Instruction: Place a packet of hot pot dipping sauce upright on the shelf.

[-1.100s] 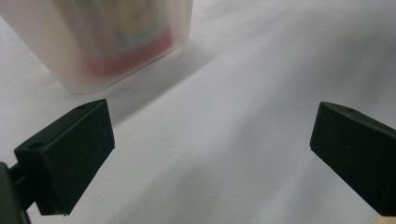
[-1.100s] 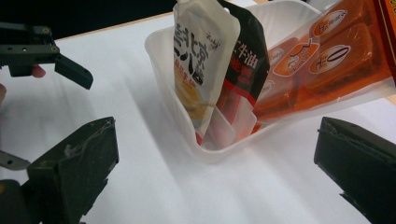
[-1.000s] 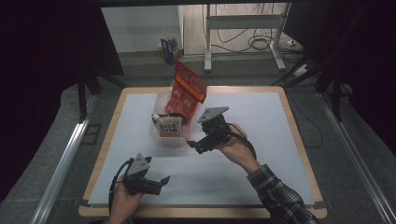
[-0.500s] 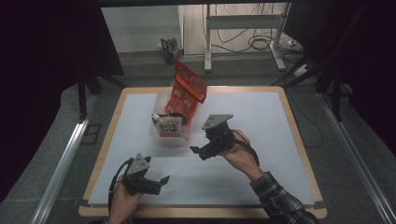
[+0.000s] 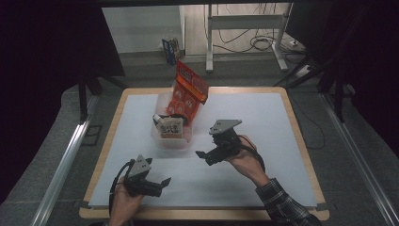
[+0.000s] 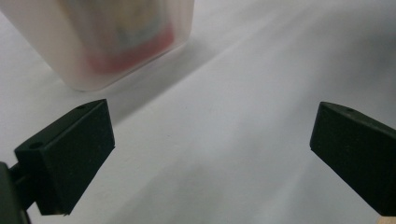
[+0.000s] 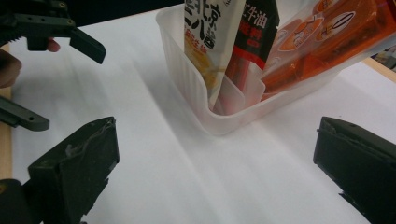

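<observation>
The left gripper (image 5: 160,182) is resting near the tub (image 5: 162,137), below and left of it, jaws spread and empty. The tub is holding upright packets (image 5: 170,127) and an orange bag (image 5: 188,94). Right of the tub, the right gripper (image 5: 203,155) is hovering with jaws wide apart, holding nothing. I judge packing is nearly over; next calls for fetching another item.

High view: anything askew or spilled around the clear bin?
Nothing spilled. The orange snack bag leans out over the far rim of the clear bin, tilted rather than tucked in. The smaller packets stand upright inside. Both tools, left and right, are open and hold nothing.
</observation>
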A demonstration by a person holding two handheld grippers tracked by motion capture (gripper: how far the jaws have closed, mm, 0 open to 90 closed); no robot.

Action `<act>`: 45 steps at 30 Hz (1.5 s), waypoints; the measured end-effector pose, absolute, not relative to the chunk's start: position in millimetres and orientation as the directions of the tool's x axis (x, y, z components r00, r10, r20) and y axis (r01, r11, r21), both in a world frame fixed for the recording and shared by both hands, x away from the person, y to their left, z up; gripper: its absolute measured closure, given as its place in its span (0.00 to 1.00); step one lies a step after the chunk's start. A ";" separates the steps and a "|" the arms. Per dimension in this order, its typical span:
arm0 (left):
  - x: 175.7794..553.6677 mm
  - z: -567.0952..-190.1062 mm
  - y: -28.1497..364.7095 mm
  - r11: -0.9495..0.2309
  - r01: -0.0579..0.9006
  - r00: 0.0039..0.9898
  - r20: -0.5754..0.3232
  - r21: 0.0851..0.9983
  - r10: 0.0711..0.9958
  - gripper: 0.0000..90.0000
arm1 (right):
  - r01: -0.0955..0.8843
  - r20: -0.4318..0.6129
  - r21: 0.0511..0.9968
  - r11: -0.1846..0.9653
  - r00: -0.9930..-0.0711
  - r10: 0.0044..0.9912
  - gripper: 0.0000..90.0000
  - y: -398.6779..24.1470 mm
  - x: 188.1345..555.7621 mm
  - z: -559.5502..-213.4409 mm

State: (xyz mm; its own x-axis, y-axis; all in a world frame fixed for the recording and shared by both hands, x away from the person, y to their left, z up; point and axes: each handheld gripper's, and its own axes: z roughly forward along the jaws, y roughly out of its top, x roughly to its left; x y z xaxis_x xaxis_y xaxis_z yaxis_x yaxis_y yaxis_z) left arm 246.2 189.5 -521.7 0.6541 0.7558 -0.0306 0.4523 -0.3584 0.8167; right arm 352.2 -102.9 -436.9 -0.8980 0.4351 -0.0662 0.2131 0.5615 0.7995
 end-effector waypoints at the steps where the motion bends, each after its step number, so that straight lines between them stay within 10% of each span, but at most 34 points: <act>1: 246.2 -521.8 189.5 -0.360 0.452 0.654 -0.029 0.816 0.756 0.00 | 0.209 -0.068 0.801 0.561 -0.899 0.432 0.00 -103.6 351.5 -436.6; 45: 242.4 -514.7 196.9 -0.420 0.477 0.629 0.033 0.772 0.776 0.03 | 0.252 -0.029 0.811 0.528 -0.884 0.466 0.00 -138.0 321.3 -443.9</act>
State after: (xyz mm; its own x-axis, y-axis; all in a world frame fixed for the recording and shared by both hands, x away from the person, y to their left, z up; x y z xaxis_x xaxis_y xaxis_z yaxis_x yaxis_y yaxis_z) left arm 242.4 196.9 -514.7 0.6294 0.7764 0.0334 0.4769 -0.4198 0.7722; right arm 321.3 -138.0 -443.9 -0.8845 0.4657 -0.0290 0.2517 0.5285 0.8108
